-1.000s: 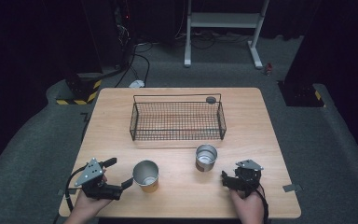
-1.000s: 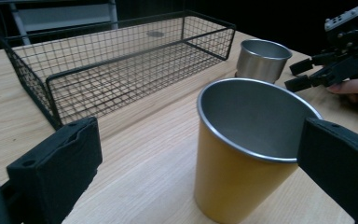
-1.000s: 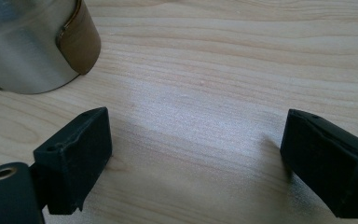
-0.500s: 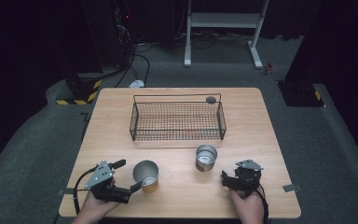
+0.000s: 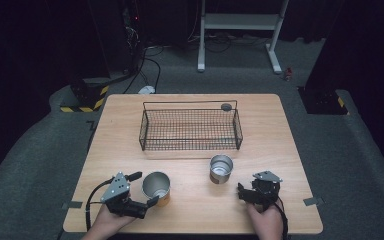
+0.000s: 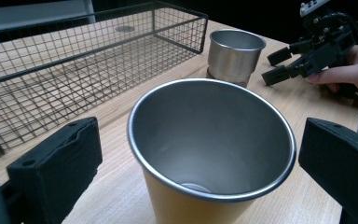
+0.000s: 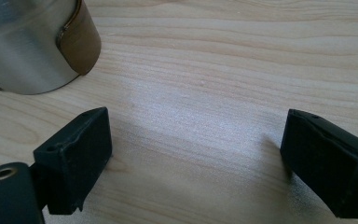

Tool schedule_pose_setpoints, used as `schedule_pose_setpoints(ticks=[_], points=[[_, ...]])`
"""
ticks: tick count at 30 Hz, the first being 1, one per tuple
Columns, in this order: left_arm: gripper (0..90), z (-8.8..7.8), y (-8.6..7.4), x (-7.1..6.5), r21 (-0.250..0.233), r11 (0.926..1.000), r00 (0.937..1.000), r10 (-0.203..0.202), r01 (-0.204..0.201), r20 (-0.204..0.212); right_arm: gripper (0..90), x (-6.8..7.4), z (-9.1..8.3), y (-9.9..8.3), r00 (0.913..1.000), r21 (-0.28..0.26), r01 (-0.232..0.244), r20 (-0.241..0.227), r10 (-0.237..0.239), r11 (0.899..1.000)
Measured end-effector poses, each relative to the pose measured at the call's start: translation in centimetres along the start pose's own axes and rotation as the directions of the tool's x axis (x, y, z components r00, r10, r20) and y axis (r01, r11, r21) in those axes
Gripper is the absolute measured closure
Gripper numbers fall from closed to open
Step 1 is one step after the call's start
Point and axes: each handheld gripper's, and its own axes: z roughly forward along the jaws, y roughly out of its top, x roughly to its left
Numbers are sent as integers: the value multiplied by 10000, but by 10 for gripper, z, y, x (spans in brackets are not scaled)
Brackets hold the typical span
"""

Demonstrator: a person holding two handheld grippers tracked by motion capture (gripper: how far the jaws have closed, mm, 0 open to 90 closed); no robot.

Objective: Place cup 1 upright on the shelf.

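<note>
A metal cup with a tan outer wall (image 5: 156,187) (image 6: 209,140) stands upright near the table's front left. My left gripper (image 5: 144,189) (image 6: 205,158) is open, its jaws flanking the cup with a gap on each side. A second, plain steel cup (image 5: 221,168) (image 6: 235,51) (image 7: 28,46) stands right of centre. My right gripper (image 5: 241,192) (image 7: 196,154) is open just right of and nearer than that cup, with only bare wood between its jaws. The right gripper view cuts the steel cup off at top left.
A black wire basket (image 5: 190,148) (image 6: 74,56) sits mid-table behind both cups. A small dark disc (image 5: 226,106) (image 6: 125,28) lies at its back right corner. The wooden table (image 5: 280,150) ends just in front of my hands. Cables and stands lie on the floor beyond.
My left gripper has slid right toward the tan cup, and its open jaws now sit on either side of it. The right gripper and both cups have stayed put.
</note>
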Motion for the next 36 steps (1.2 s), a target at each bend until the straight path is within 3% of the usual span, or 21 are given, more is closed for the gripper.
schedule_pose_setpoints(ticks=[17,27,32,36], points=[[0,21,-12,-4,456,9989,9999,110,-113,62,87,0,0,0,10000,-1,-1,-1,1,10000],[8,28,-16,0,690,9976,10000,-39,41,-29,88,0,0,0,10000,-1,4,1,-4,10000],[56,32,-17,-3,676,9977,9997,-20,37,-250,87,0,0,0,10000,0,1,-1,-1,10000],[94,33,-17,-2,624,9980,9999,-5,16,-169,87,0,0,0,10000,-1,1,-1,-1,10000]])
